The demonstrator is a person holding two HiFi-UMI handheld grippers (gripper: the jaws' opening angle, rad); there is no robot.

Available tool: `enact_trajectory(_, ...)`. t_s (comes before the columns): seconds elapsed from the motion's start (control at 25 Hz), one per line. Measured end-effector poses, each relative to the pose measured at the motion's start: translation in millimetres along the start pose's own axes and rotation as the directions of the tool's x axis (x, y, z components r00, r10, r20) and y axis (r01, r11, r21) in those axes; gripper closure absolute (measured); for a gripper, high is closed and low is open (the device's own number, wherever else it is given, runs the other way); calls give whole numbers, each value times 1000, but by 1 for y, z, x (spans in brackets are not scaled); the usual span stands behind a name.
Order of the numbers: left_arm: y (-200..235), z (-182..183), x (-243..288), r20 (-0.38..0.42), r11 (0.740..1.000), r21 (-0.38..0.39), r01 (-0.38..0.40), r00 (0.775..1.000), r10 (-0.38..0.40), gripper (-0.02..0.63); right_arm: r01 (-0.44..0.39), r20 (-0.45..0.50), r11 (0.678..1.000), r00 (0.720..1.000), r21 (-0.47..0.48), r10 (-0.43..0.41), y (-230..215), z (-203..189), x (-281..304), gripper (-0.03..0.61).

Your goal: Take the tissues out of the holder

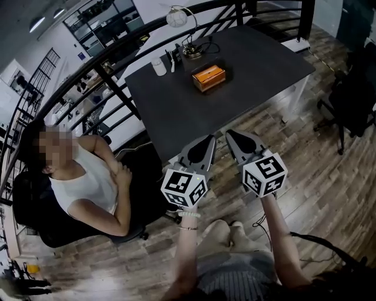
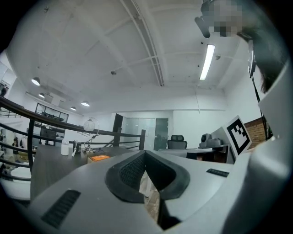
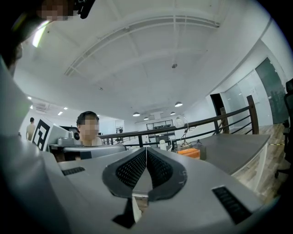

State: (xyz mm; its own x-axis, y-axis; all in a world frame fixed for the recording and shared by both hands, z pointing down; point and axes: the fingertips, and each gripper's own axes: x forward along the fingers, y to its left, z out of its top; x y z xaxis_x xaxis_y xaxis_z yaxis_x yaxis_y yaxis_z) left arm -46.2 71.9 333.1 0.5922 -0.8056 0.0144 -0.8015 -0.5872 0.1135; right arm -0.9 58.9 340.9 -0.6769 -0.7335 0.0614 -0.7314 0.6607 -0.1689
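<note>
An orange tissue holder sits toward the far side of the dark table; it also shows small as the holder in the left gripper view and the holder in the right gripper view. My left gripper and right gripper hover side by side at the table's near edge, well short of the holder. Both are shut with their tips meeting and nothing between them. No tissue is visible sticking out of the holder.
Behind the holder stand a round-globe lamp, a white cup and small items. A seated person in a white top is left of the table. An office chair stands at right. A black railing runs behind the table.
</note>
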Motion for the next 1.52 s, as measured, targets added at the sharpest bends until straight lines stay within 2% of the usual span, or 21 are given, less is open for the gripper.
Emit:
enact_trajectory(0.4, 20, -7, 11, -11, 1000, -5, -30, 999, 30, 606, -24, -3, 999, 1000, 41, 24, -13, -5, 24, 565)
enact_trajectory(0.88, 85, 11, 73, 19, 1000, -1, 18, 1000, -18, 606, -21, -2, 1000, 1000, 5, 21, -47, 17, 102, 565)
enact_trajectory(1.24, 118, 10, 96, 28, 999, -17, 46, 999, -46, 606, 9, -14, 1000, 1000, -1, -9, -67, 16, 137, 565)
enact_trajectory(1.52, 144, 4, 106, 10, 999, -43, 23, 1000, -23, 606, -14, -49, 1000, 999, -15, 13, -78, 16, 163, 565)
